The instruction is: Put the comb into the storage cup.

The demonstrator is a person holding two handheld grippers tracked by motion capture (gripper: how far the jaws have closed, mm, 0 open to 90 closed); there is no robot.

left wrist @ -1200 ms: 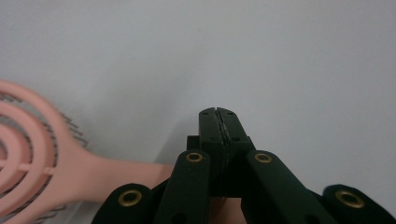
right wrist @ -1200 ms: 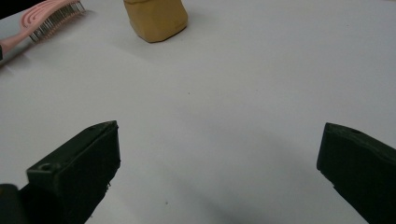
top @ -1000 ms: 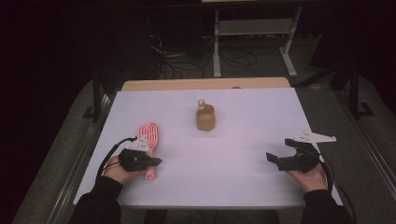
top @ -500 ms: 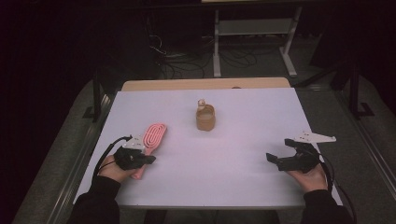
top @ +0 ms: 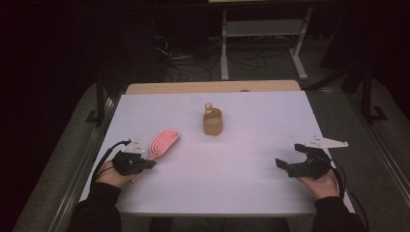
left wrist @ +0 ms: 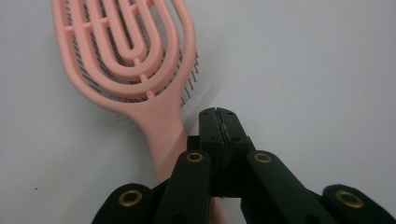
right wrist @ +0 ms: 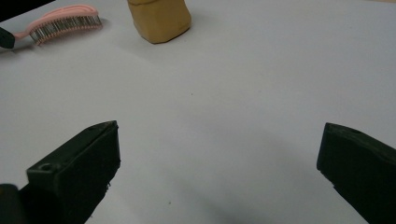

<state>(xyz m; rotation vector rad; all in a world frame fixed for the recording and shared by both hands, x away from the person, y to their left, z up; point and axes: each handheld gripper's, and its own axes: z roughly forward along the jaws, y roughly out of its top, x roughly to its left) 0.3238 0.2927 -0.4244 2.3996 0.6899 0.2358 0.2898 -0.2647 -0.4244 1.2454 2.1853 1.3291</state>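
A pink vented hairbrush (top: 163, 141) lies bristles down on the white table (top: 241, 188), its head pointing up and to the right. My left gripper (top: 151, 164) is at the brush's handle end. In the left gripper view the jaws of this gripper (left wrist: 218, 114) are shut tip to tip, and the brush handle (left wrist: 163, 135) runs along their left side and under the linkage. A tan cup (top: 212, 123) with a small pale piece sticking out stands mid-table. My right gripper (top: 291, 155) rests at the right, open with nothing between its jaws (right wrist: 219, 128). The brush (right wrist: 65, 21) and the cup (right wrist: 161, 16) show far ahead of it.
A wooden strip (top: 212, 87) runs along the table's far edge. Beyond it are floor cables (top: 188, 63) and a metal stand (top: 261, 29). Dark rails flank the table on both sides.
The brush has turned: its head swung to the right while the handle end stayed by my left gripper. The left hand shifted slightly. The right gripper has not moved.
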